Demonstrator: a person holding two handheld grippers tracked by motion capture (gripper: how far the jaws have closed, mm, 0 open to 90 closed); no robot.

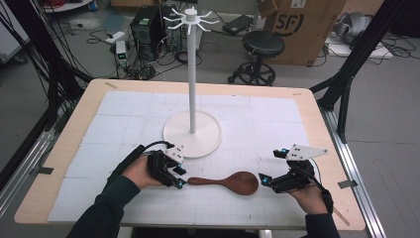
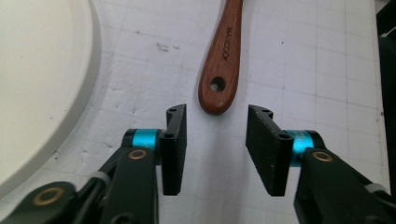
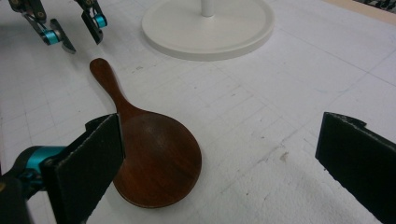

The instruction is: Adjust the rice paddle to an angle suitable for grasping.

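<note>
Spoon lengthwise, handle twd left tool

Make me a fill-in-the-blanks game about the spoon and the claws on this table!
1. The wooden spoon lies flat on the white ____.
2. The hole in the spoon's handle is at the end nearer the ____ claw.
3. The white stand has a base shaped like a ____.
4. The right claw sits by the spoon's bowl with its jaws wide ____.

Missing words: mat; left; circle; open
</note>
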